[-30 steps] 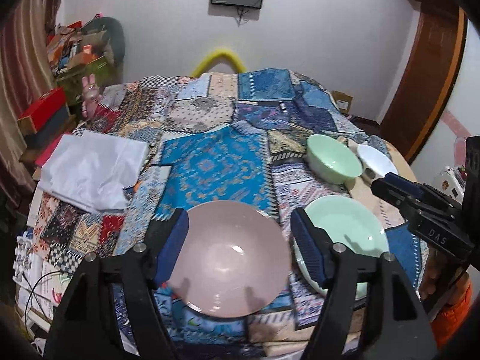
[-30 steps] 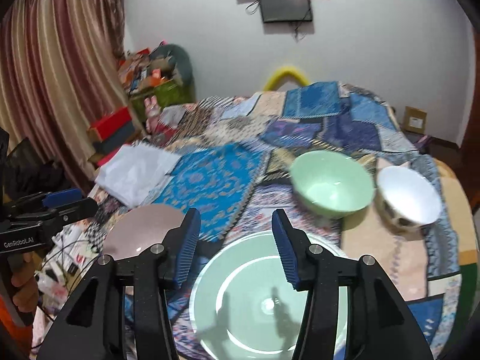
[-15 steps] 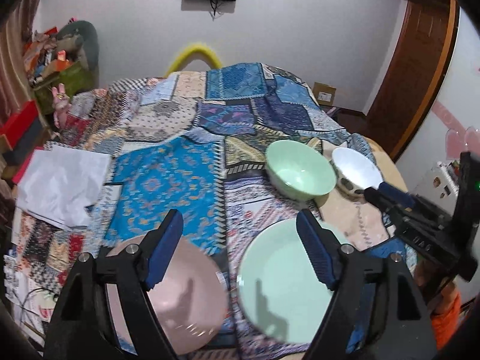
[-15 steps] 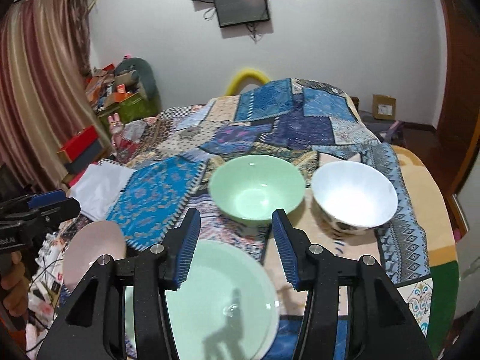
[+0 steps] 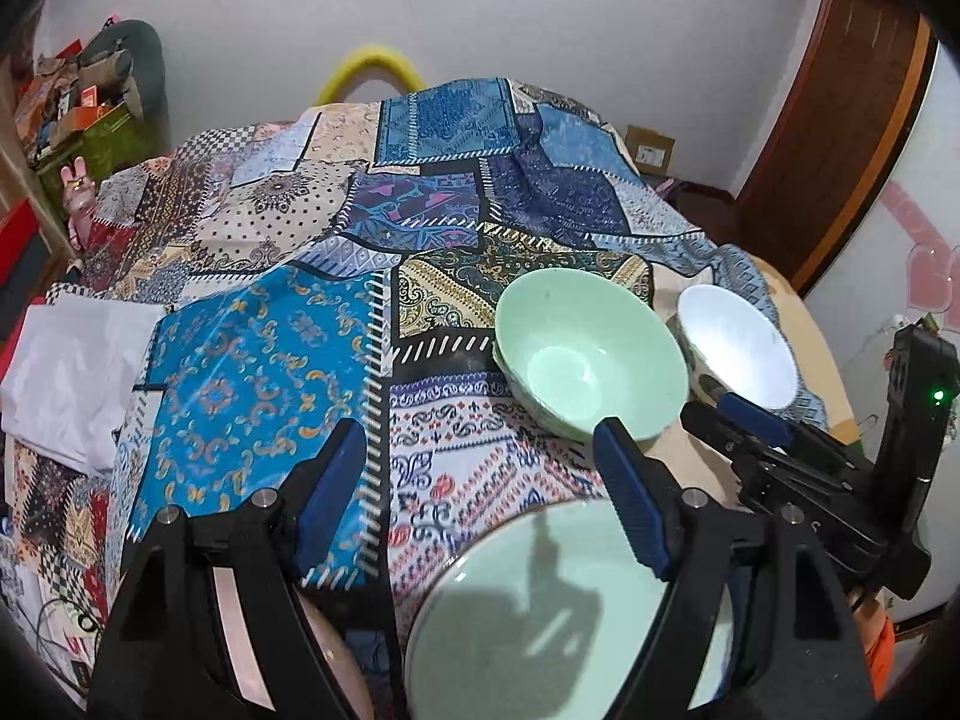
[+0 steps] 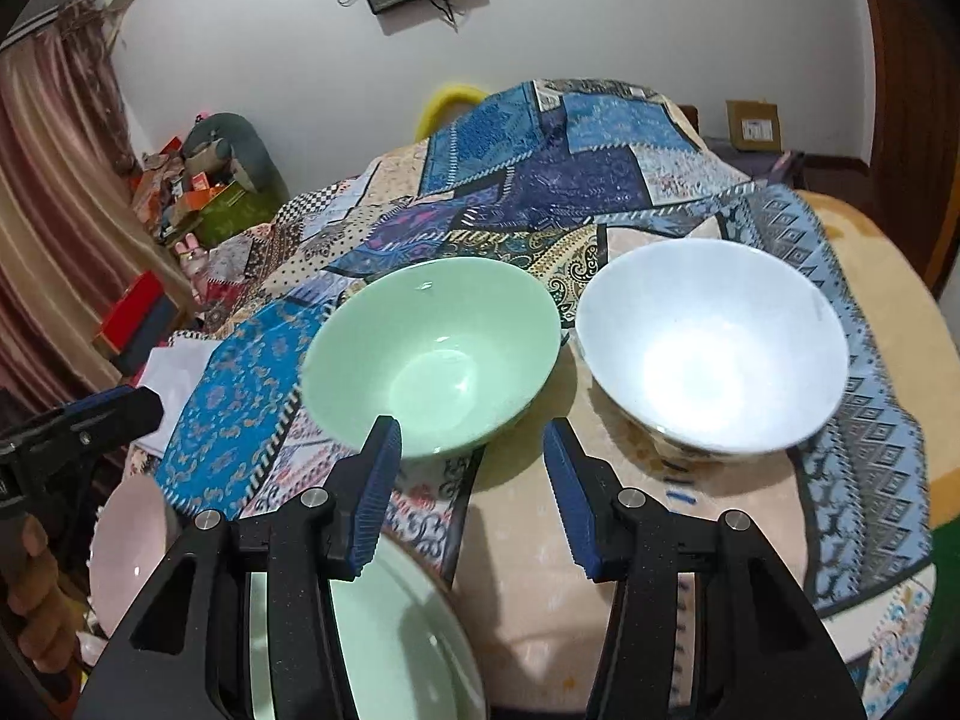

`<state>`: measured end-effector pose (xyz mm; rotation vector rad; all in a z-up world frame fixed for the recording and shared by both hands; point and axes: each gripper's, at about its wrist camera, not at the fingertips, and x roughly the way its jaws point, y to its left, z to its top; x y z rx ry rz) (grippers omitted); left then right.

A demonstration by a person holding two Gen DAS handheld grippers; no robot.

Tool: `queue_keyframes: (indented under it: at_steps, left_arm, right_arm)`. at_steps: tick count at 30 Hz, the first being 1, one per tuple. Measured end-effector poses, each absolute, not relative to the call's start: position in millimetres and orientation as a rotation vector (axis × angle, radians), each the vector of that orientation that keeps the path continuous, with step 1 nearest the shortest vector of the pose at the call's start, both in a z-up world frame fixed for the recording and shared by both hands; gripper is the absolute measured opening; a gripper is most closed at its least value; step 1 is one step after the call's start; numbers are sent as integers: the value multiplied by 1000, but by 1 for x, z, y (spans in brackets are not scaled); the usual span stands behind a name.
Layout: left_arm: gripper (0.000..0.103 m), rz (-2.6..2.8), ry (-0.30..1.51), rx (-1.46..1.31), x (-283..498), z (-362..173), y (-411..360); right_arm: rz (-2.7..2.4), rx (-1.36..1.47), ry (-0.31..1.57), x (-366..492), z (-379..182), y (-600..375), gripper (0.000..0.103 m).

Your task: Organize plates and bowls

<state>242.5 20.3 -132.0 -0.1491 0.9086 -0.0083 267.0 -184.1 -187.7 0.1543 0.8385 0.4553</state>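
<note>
1. Left gripper (image 5: 480, 480): blue-padded jaws spread wide, nothing held, poised over the patchwork quilt (image 5: 252, 372) and the near rim of the green plate (image 5: 540, 618).
2. Right gripper (image 6: 474, 486): jaws wide apart, empty, aimed at the gap between the two bowls.
3. Green bowl (image 6: 432, 354): upright on the quilt, just beside the white bowl (image 6: 714, 342), rims nearly touching.
4. Green plate: flat at the near edge, below both bowls.
5. Pink plate (image 6: 126, 546): left of the green plate, partly hidden.
6. Folded white cloth (image 5: 72, 372): far left on the quilt.
</note>
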Motion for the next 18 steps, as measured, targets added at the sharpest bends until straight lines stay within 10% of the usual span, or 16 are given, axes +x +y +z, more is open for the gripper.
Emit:
queue_keyframes:
  at_steps: [18]
  left_arm:
    - [78, -5, 973, -145, 292, -173, 19]
  right_arm:
    - [458, 134, 912, 298, -213, -169, 42]
